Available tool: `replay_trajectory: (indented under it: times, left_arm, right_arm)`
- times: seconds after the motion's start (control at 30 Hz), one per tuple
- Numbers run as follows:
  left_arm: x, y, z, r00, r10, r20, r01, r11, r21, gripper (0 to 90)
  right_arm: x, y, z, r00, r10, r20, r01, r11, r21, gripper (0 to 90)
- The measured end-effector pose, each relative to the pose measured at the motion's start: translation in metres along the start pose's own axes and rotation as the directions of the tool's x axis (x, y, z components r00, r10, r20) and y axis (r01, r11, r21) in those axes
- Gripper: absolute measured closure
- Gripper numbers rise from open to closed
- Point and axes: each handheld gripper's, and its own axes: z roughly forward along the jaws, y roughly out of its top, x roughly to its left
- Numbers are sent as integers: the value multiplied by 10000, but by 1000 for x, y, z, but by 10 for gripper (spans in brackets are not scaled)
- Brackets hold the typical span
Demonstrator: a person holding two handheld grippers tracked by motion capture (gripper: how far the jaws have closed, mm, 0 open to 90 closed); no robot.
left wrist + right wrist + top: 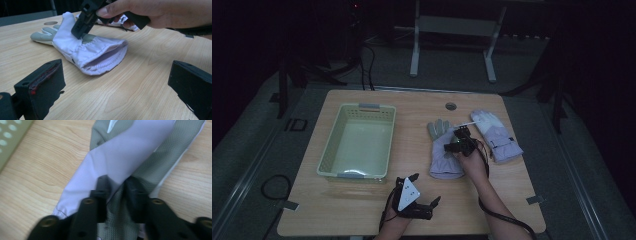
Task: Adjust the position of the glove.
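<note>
A white glove with a grey palm (444, 155) lies on the wooden table (377, 200), cuff toward me, with a fold of white fabric (125, 152) turned over the grey side. My right gripper (460, 140) points down onto its middle. Its jaws stand a narrow gap apart, tips (117, 183) at the fold's edge with grey fabric showing between them. From the left gripper view, that glove (95, 50) lies ahead with the right gripper (77, 31) on it. A second glove (497, 135) lies to the right. My left gripper (412, 197) rests near the table's front edge, jaws (116, 73) wide open with nothing between them.
A pale green basket (357, 107) stands on the left half of the table; its corner (7, 137) shows in the right gripper view. A round cable hole (451, 106) sits near the far edge. Cables trail from both grippers off the front edge.
</note>
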Motion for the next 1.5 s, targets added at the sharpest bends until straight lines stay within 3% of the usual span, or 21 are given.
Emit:
replay_trajectory:
  times: [0.03, 0.13, 0.2, 0.27, 0.3, 0.43, 0.5, 0.73, 0.87, 1.07, 1.23, 1.33, 1.43, 1.47, 1.5]
  left_arm:
    - [0, 0, 0, 10000, 0, 0, 0, 10000, 0, 10]
    - [0, 0, 0, 10000, 2, 23, -2, 10000, -8, 10]
    - [0, 0, 0, 10000, -8, 27, 8, 10000, -1, 10]
    - [0, 0, 0, 10000, -9, 24, 9, 10000, -11, 10]
    - [0, 0, 0, 10000, 0, 25, 0, 10000, -14, 10]
    - [0, 0, 0, 10000, -11, 14, 11, 10000, -6, 10]
    - [0, 0, 0, 10000, -13, 12, 13, 10000, 0, 10]
    - [0, 0, 0, 10000, -19, -5, 19, 10000, -11, 10]
    - [0, 0, 0, 10000, -3, -16, 3, 10000, -10, 10]
    - [0, 0, 0, 10000, -27, -13, 27, 10000, 15, 10]
    - [0, 0, 0, 10000, -35, -22, 35, 10000, 16, 10]
    - [1, 0, 0, 10000, -54, -29, 54, 10000, 14, 10]
    - [1, 0, 0, 10000, -60, -31, 60, 10000, 16, 10]
    - [1, 0, 0, 10000, -69, -37, 69, 10000, 18, 10]
    - [1, 0, 0, 10000, -69, -40, 70, 10000, 21, 10]
  right_arm:
    - [0, 0, 0, 10000, 0, 0, 0, 10000, 0, 670]
    - [-2, 0, -4, 9976, -682, 152, 688, 9968, -405, 498]
    - [-4, 0, -7, 9973, -717, 158, 723, 9964, -443, 422]
    - [-7, 0, -10, 9983, -570, -106, 565, 9975, -432, 271]
    - [-8, 0, -12, 9972, -717, -198, 706, 9964, -476, 224]
    - [-13, 1, -21, 9925, -1083, -559, 1055, 9931, -517, 140]
    - [-17, 1, -26, 9911, -1129, -703, 1086, 9921, -629, 142]
    - [-34, 3, -48, 9844, -1689, -490, 1632, 9812, -1028, 148]
    - [-48, 2, -57, 9844, -1712, -414, 1673, 9823, -849, 183]
    - [-65, 0, -68, 9826, -1833, -291, 1807, 9807, -753, 140]
    - [-82, -3, -77, 9888, -1465, -290, 1436, 9860, -852, 129]
    - [-94, -4, -82, 9946, -1029, 139, 1038, 9894, -1018, 131]
    - [-103, -6, -84, 9968, -795, 70, 798, 9892, -1232, 120]
    - [-109, -6, -84, 9975, -568, 414, 617, 9899, -1273, 123]
    - [-111, -7, -85, 9972, -577, 469, 631, 9906, -1212, 123]
